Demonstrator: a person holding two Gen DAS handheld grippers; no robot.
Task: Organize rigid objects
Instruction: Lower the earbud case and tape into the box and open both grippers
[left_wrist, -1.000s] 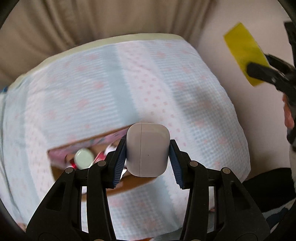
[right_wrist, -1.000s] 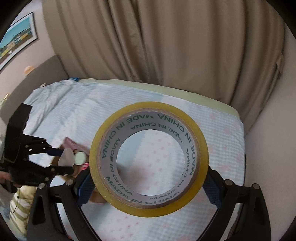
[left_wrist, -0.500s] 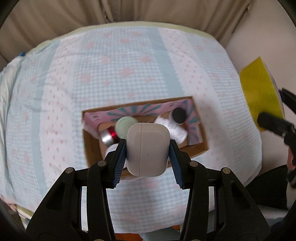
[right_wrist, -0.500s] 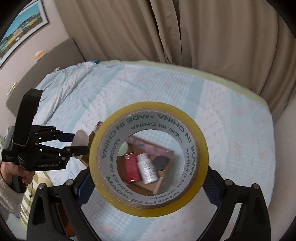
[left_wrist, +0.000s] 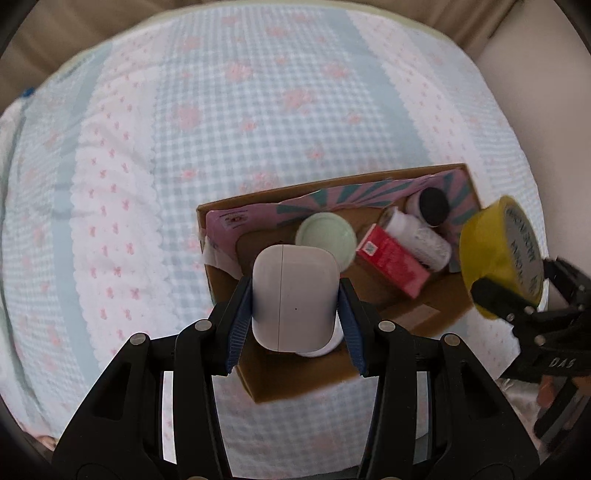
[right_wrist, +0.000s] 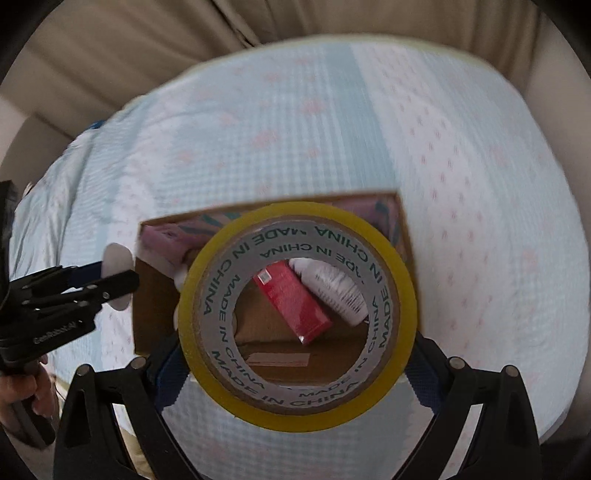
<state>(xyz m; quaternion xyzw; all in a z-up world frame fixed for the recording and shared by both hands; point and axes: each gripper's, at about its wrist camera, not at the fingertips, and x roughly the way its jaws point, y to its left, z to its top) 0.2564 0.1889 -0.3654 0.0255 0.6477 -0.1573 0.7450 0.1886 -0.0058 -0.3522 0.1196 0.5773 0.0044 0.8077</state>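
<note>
My left gripper (left_wrist: 294, 301) is shut on a white earbud case (left_wrist: 294, 295), held above the near left part of an open cardboard box (left_wrist: 436, 317) on the bed. My right gripper (right_wrist: 295, 363) is shut on a yellow tape roll (right_wrist: 295, 410), held above the same box (right_wrist: 147, 310). The tape roll also shows at the right of the left wrist view (left_wrist: 495, 251). The earbud case shows at the left of the right wrist view (right_wrist: 116, 260). Inside the box lie a red carton (left_wrist: 391, 264), a white bottle (left_wrist: 421, 238), a pale green lid (left_wrist: 325, 236) and a dark-capped jar (left_wrist: 434, 205).
The box rests on a bed with a blue and pink checked cover (left_wrist: 221, 110). Beige curtains (right_wrist: 147, 48) hang behind the bed. A pale wall (left_wrist: 535, 74) runs along its right side. The box has pink patterned flaps (left_wrist: 258, 218).
Both grippers have tilted down and moved in over the box. The box now fills more of both views. The tape roll has come close to the box's right end.
</note>
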